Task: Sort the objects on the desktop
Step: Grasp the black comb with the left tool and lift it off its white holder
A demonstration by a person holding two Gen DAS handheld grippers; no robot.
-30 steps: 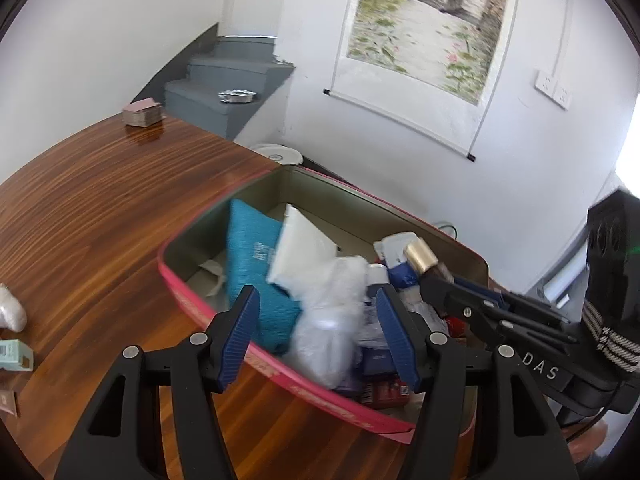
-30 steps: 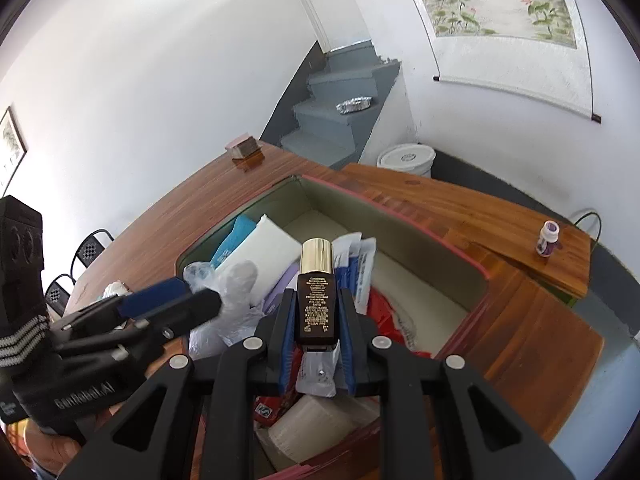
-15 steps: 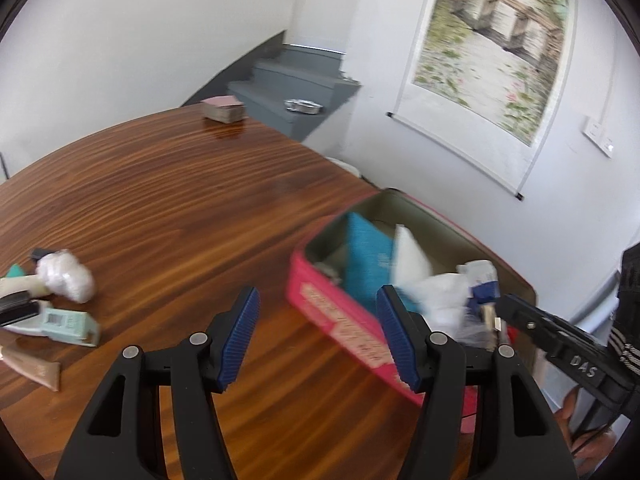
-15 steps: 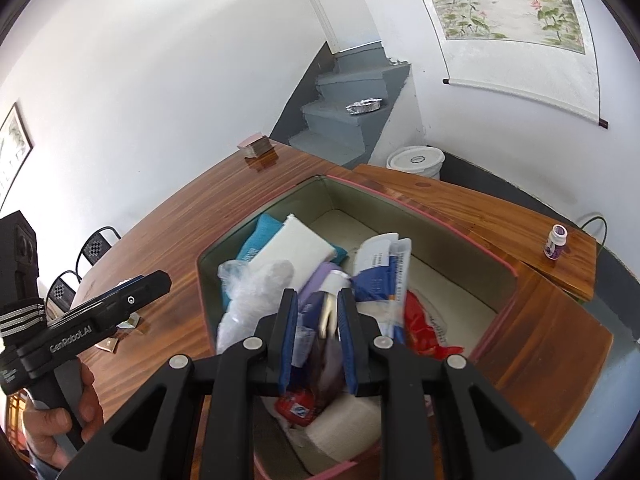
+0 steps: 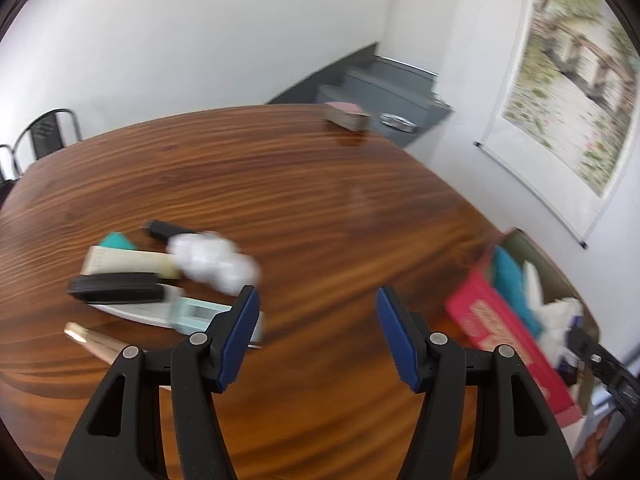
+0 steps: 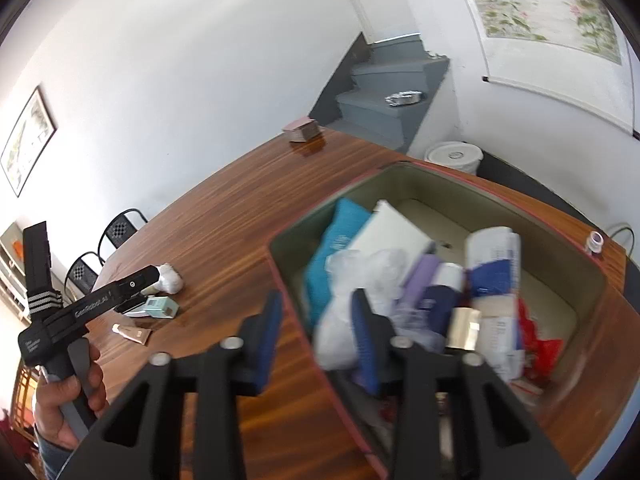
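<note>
1. Since a second ago, your left gripper point(image 5: 316, 336) has swung away from the pink-rimmed rectangular storage box point(image 5: 516, 336) to face the loose cluster at the left of its view, and your right gripper point(image 6: 316, 340) has let go of the dark bottle with the gold cap point(image 6: 464, 326), which now lies in the box among the packets at lower right of the right view.
2. Your right gripper's jaws are opening with nothing pressed between them; the box's near rim point(image 6: 296, 312) passes between the two fingers. Drop or sweep sideways now and a finger could catch that rim and drag the box.
3. Your left gripper stands about half open and empty, above bare brown wooden table point(image 5: 320, 208). Its view is smeared by motion, so judging the reach now risks overshooting.
4. The remaining items crowd each other: a crumpled white plastic wad point(image 5: 212, 260) touches a cream tube point(image 5: 128, 264), with a flat black case point(image 5: 116, 288) lying over a pale mint-and-white packet point(image 5: 176, 312), and a rose-gold tube point(image 5: 100, 344) near the table's front edge. Closing on one could pinch a neighbour or push the rose-gold tube off the edge.
5. The box is already heaped; a piece dropped onto the clear plastic bag point(image 6: 360, 280) could slide back out.
</note>
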